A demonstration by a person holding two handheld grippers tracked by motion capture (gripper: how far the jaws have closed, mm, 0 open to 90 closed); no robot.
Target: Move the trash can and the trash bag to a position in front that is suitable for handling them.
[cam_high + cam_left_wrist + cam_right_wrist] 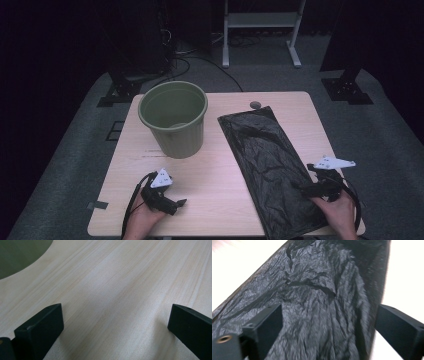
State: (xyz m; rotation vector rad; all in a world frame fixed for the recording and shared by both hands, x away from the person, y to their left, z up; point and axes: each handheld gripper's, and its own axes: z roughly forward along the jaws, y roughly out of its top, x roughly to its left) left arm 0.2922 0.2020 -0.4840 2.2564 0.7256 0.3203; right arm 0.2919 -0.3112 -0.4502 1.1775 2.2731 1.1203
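Black plastic fills the near right of the scene: a bin bag (272,167) lies flat and crumpled along the right half of the pale wood worktop (215,185), its near end reaching the front edge. We hold 2 tools, 1 in each hand, low at the near edge.

Our right tool (306,187) hovers over the bag's near end, jaws spread wide with nothing between them; in the right gripper view the wrinkled film (322,302) lies under the gap, not pinched. We judge it is placed there to take hold of that end, likely the bag's mouth.

Our left tool (177,202) rests near the front left, jaws also wide apart and holding nothing, with bare wood (120,302) between them. It looks parked, ready to help spread the bag.

Farther back on the left stands an upright green waste bin (174,120), open at the top and apparently unlined, well apart from the bag. We judge the bag lies alongside so it can be lifted across and fitted inside the bin.
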